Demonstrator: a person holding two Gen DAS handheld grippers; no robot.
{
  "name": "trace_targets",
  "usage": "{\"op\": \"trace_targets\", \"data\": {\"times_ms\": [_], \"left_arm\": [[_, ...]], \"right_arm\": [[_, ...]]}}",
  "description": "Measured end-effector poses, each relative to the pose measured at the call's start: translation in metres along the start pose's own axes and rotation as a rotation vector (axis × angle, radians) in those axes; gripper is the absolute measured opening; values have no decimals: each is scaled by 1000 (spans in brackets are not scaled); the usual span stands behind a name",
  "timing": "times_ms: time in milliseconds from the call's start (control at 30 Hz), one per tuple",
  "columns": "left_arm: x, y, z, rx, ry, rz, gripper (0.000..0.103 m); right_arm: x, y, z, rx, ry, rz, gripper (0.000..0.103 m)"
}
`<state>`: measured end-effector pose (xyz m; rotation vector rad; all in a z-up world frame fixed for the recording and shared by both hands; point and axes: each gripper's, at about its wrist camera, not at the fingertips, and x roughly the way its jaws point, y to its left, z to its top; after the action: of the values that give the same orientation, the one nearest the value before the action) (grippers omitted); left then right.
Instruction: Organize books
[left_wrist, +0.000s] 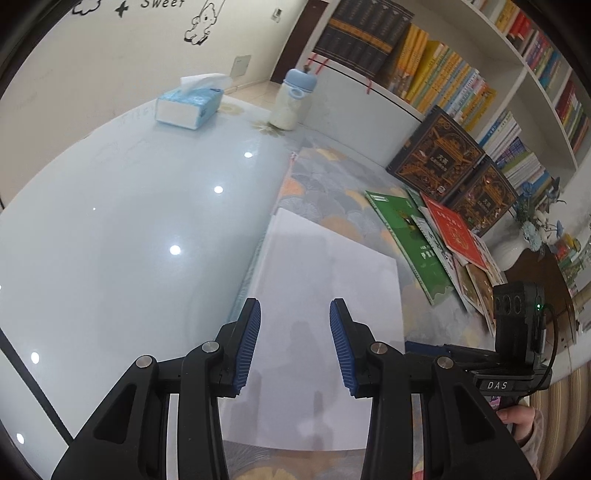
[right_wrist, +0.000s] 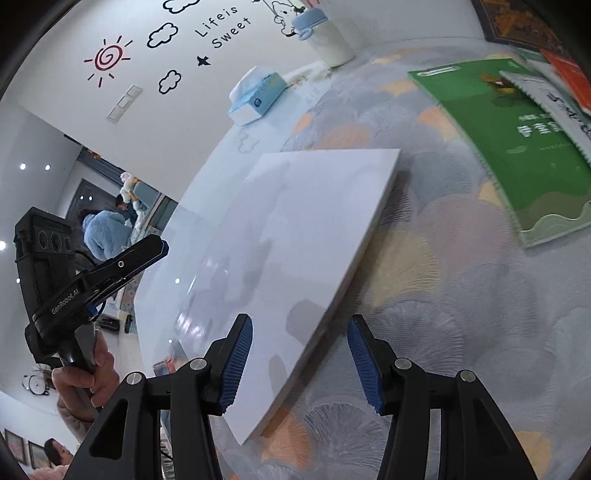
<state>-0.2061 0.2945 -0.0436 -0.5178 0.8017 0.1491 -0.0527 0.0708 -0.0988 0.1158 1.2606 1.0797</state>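
A white book (left_wrist: 325, 295) is seen lying flat on the table (left_wrist: 110, 221), well apart from the green book (left_wrist: 406, 236) and its pile. Both the left gripper (left_wrist: 295, 343) and right gripper (right_wrist: 299, 363) are held wide and empty just above it. Pickup seems pending; the book's edge must be straddled before closing.

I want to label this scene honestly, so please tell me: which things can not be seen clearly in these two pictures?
- White book: plain cover, no title in either view; its near end is hidden behind the left gripper.
- Green book: title blurred in both views, partly covered by overlapping books.
- Red book: cut off by the frame edge in the right wrist view.
- Shelf books: spines too small to read.
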Motion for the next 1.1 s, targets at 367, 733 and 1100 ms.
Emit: {"op": "trace_targets", "data": {"times_ms": [367, 733, 1100], "left_arm": [[-2, 9, -1, -26, -3, -6, 36], [8, 0, -2, -12, 14, -14, 36], [68, -126, 42, 166, 48, -82, 36]], "right_arm": [[8, 15, 1, -23, 17, -22, 55], [10, 22, 2, -44, 16, -48, 58], [-104, -30, 35, -69, -193, -141, 58]]}}
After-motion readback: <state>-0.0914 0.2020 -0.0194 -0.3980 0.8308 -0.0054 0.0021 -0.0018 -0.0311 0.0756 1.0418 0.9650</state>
